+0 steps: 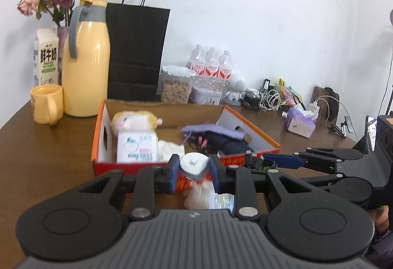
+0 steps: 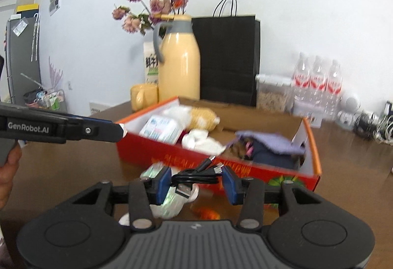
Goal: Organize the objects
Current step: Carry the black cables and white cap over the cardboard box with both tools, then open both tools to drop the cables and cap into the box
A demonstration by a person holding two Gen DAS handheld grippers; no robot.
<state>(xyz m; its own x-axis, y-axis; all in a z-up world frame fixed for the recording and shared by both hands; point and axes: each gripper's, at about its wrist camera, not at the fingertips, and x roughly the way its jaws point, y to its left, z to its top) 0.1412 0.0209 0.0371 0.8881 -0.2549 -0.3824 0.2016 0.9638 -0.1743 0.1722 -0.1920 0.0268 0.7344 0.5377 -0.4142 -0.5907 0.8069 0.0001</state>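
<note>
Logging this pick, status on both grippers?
Left hand-held gripper shut on white charger. Right hand-held gripper shut on black cable. Both short of the orange box; plastic wrapper underneath.

Your counter [image 1: 49, 146] is glossy brown wood; the box [image 1: 157, 167] at twelve o'clock is matt cardboard (printed red), holding a knitted lilac cloth [image 1: 213, 130].

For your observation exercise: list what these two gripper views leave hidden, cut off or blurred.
- Left wrist view: the white device in the left gripper; its lower part is hidden by the jaws.
- Right wrist view: the clear wrapper on the table is blurred and partly behind the right gripper, which grips a black cable.
- Right wrist view: the orange box lettering is motion-blurred.
</note>
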